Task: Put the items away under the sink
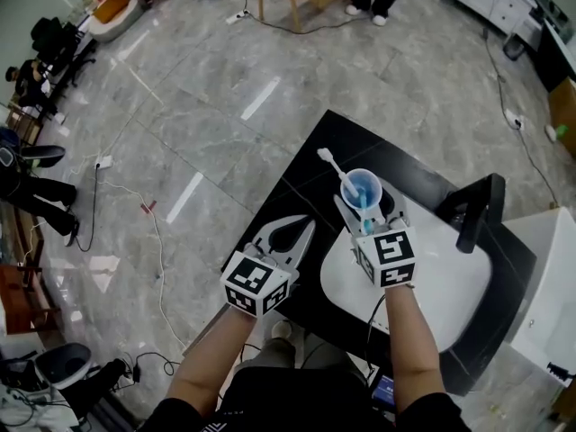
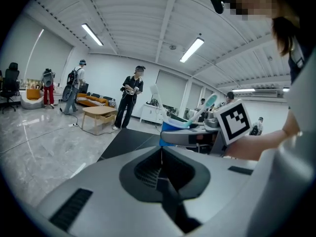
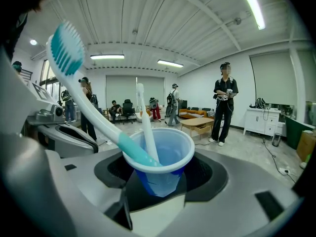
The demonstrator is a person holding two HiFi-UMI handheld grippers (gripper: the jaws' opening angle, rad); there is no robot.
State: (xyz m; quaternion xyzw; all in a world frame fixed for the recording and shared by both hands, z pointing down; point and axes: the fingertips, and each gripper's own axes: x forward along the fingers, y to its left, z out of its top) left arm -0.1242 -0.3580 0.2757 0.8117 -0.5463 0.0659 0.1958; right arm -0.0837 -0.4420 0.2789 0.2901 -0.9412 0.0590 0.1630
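Right gripper holds blue cup (base hidden from above) with toothbrush.

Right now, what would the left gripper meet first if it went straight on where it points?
Likely the blue cup held by the right gripper, just beyond the left gripper's shut fingers; depth is unclear.

No words, numbers or brand names can be read anywhere. The only printed marks are black-and-white square patterns, not letters. One set is on the left cube beside the sink, the other on the right cube over the sink. The cup above the sink is plain blue.
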